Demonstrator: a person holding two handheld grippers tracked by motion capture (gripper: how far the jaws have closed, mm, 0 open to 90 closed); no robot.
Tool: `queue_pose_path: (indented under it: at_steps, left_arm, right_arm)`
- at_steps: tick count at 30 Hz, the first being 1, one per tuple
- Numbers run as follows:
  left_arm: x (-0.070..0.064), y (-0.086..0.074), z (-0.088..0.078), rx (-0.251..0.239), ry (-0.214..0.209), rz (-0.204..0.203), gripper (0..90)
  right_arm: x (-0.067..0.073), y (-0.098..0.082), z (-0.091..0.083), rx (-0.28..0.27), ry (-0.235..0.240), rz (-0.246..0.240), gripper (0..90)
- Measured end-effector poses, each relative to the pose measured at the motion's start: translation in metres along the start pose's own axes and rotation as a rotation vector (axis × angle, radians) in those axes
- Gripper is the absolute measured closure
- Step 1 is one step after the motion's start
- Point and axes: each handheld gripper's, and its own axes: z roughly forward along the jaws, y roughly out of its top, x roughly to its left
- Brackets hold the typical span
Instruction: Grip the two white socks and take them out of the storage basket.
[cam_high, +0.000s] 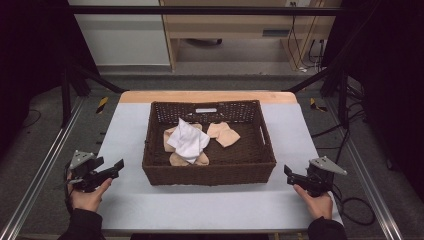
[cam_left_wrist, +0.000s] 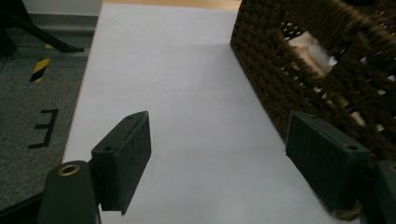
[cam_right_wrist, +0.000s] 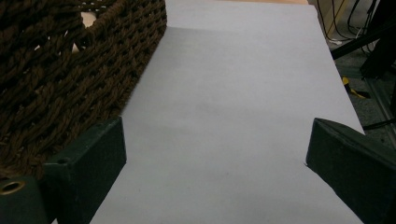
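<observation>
In the high view, 1 dark woven basket (cam_high: 209, 172) sits on the middle of the bench (cam_high: 200, 205), its far wall near the far edge, where a strip of bare wood shows. Inside lie 1 white cloth (cam_high: 189, 139) and tan cloths: 1 tan cloth (cam_high: 224, 134) to the right of the white one, and more tan pieces (cam_high: 189, 160) partly under it, their count unclear. The left gripper (cam_high: 111, 169) is held near the near-left corner, just left of the basket, its jaws spread and holding nothing. The right gripper (cam_high: 289, 175) is held near the near-right corner, just right of the basket; its jaws are too small here to judge. Bare grey surface runs along the near edge and down both sides of the basket. Black frame bars and cables stand on the floor around the bench.

In the left gripper view, the 2 jaws stand wide apart over bare bench; the basket wall (cam_left_wrist: 299, 84) rises just beside the right-hand jaw, with pale cloth showing through the weave.

In the right gripper view, the 2 jaws are spread wide over bare bench; the basket wall (cam_right_wrist: 70, 74) stands just beside the left-hand jaw, and the bench's right edge (cam_right_wrist: 343, 88) lies past the other jaw.
</observation>
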Motion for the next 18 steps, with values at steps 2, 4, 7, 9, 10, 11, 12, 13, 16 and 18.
queue_pose_path:
  at_steps: [2, 4, 7, 9, 10, 11, 12, 13, 16, 18]
  left_arm:
    - [-0.004, 0.004, -0.002, -0.015, 0.000, -0.001, 23.1]
    - [-0.008, 0.008, -0.004, -0.019, -0.005, 0.003, 23.7]
    - [-0.011, 0.010, -0.006, -0.030, -0.006, 0.010, 23.9]
    - [-0.015, 0.013, -0.008, -0.040, -0.018, 0.018, 24.2]
    - [-0.020, 0.017, -0.010, -0.047, -0.034, 0.016, 24.2]
    - [-0.020, 0.017, -0.010, -0.047, -0.034, 0.016, 24.2]
    - [-0.023, 0.021, -0.010, -0.047, -0.043, 0.023, 24.2]
    - [-0.023, 0.021, -0.010, -0.047, -0.043, 0.023, 24.2]
    - [-0.031, 0.027, -0.014, -0.047, -0.051, 0.042, 24.0]
    - [-0.034, 0.030, -0.015, -0.050, -0.060, 0.042, 24.1]
  right_arm:
    - [0.001, 0.000, 0.001, 0.011, -0.004, -0.020, 5.4]
    - [0.001, 0.000, 0.002, 0.020, -0.007, -0.028, 5.7]
    - [0.001, 0.000, 0.002, 0.028, -0.010, -0.034, 5.8]
    - [0.001, 0.001, 0.001, 0.017, -0.018, -0.038, 6.1]
    - [0.001, 0.001, 0.001, 0.016, -0.017, -0.037, 6.3]
    - [0.001, 0.001, 0.001, 0.020, -0.014, -0.038, 6.4]
    - [0.001, 0.001, 0.002, 0.023, -0.014, -0.041, 6.5]
    - [0.001, 0.001, 0.002, 0.023, -0.014, -0.041, 6.5]
    - [0.002, 0.000, 0.002, 0.029, -0.019, -0.050, 6.5]
    - [0.003, 0.000, 0.002, 0.035, -0.013, -0.054, 6.6]
